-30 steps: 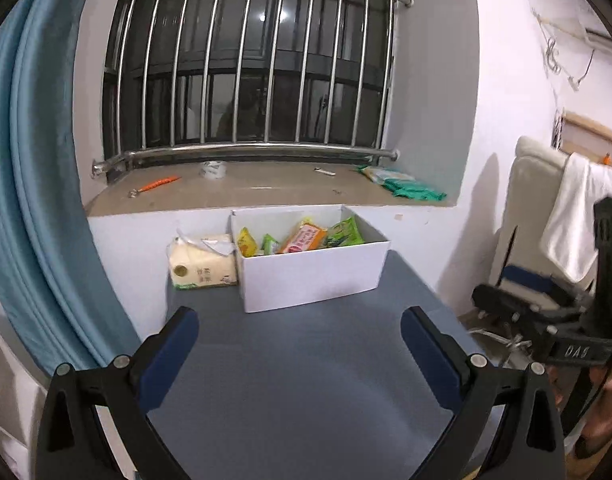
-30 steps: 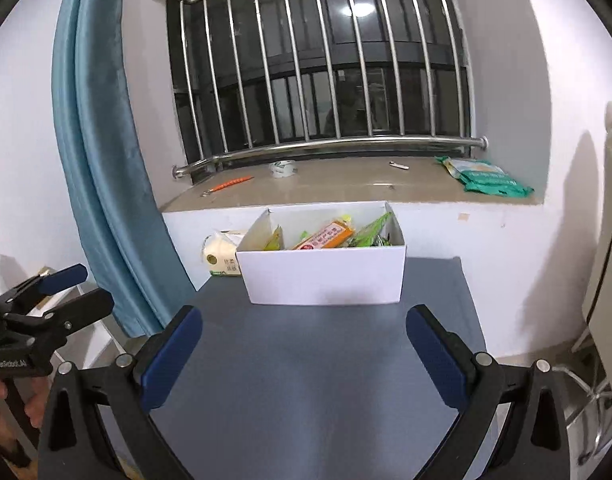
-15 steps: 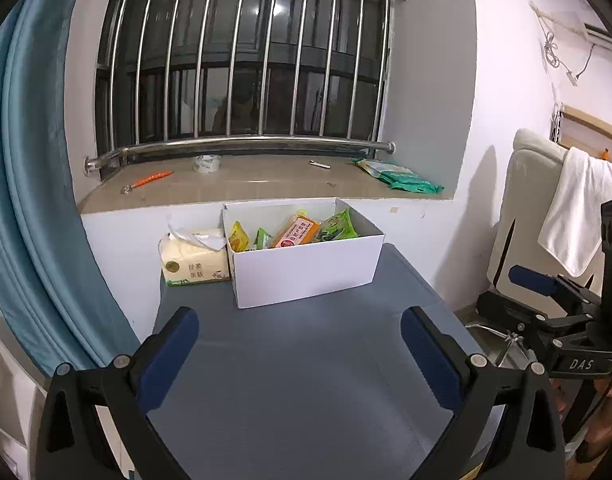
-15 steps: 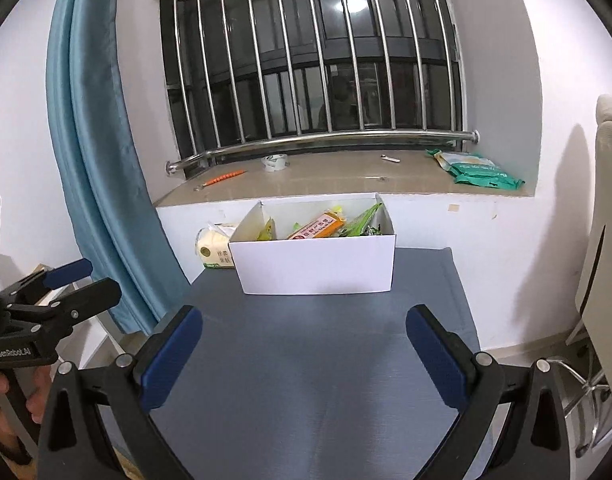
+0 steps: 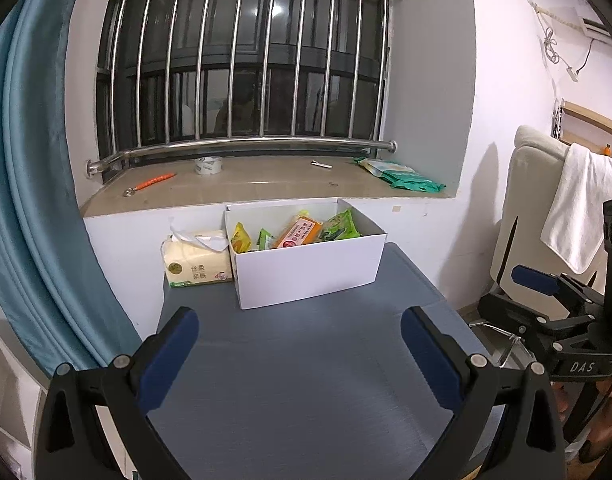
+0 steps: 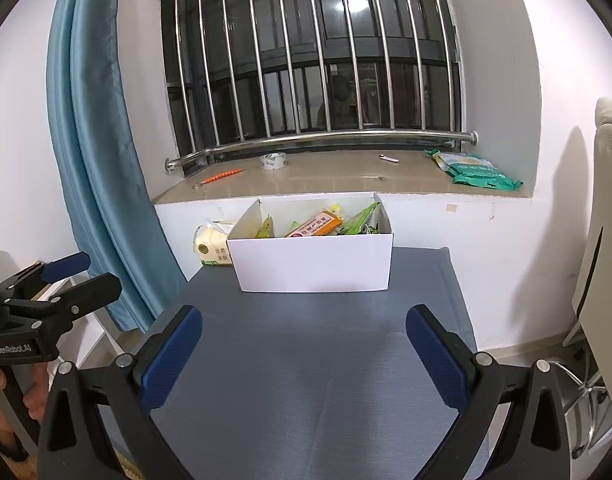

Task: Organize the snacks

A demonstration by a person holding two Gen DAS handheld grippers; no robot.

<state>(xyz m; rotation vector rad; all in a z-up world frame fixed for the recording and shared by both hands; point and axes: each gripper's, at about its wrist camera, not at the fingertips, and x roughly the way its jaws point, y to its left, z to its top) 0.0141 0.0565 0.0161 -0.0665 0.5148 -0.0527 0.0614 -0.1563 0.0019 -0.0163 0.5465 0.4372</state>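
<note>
A white box (image 5: 306,268) stands at the far end of the grey table (image 5: 306,380), against the wall; it also shows in the right wrist view (image 6: 312,266). Inside it are several snack packs: a yellow one (image 5: 241,238), an orange one (image 5: 298,232) and green ones (image 5: 340,226). My left gripper (image 5: 300,330) is open and empty, held back over the near part of the table. My right gripper (image 6: 304,328) is open and empty too, at a similar distance from the box.
A tissue pack (image 5: 196,258) sits left of the box. The window sill (image 5: 258,180) holds a tape roll (image 5: 208,166), an orange tool (image 5: 150,182) and green packets (image 5: 402,174). A blue curtain (image 5: 30,200) hangs left. A chair with a towel (image 5: 582,208) stands right.
Both grippers have drawn back from the box and risen a little, so the box looks smaller and further off. Both stay open and empty.
</note>
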